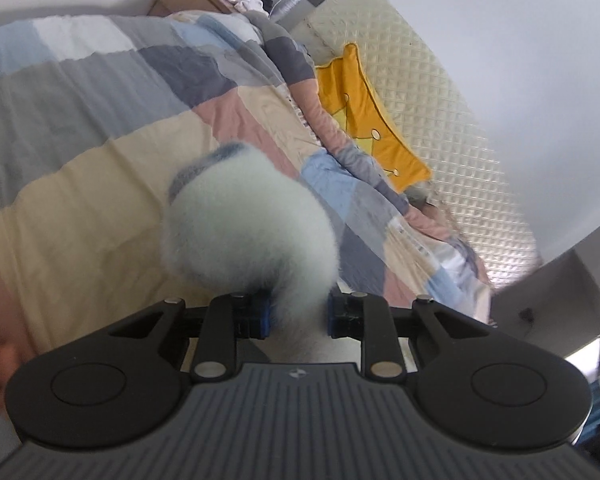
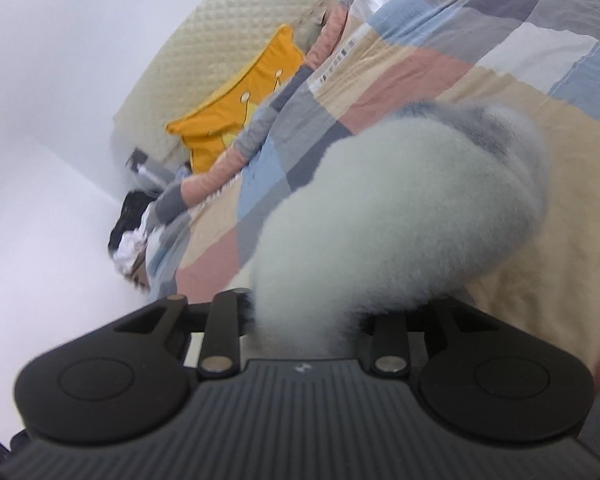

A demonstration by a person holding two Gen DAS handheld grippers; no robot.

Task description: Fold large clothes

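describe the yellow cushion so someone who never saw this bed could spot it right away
Start at the bed, covered by a patchwork quilt in grey, blue, pink and cream blocks. Along its far edge runs a cream quilted mattress pad against the white wall. The yellow cushion lies on that pad, partly tucked under the quilt's edge: the only bright orange-yellow thing there, crown-shaped with pointed tips.
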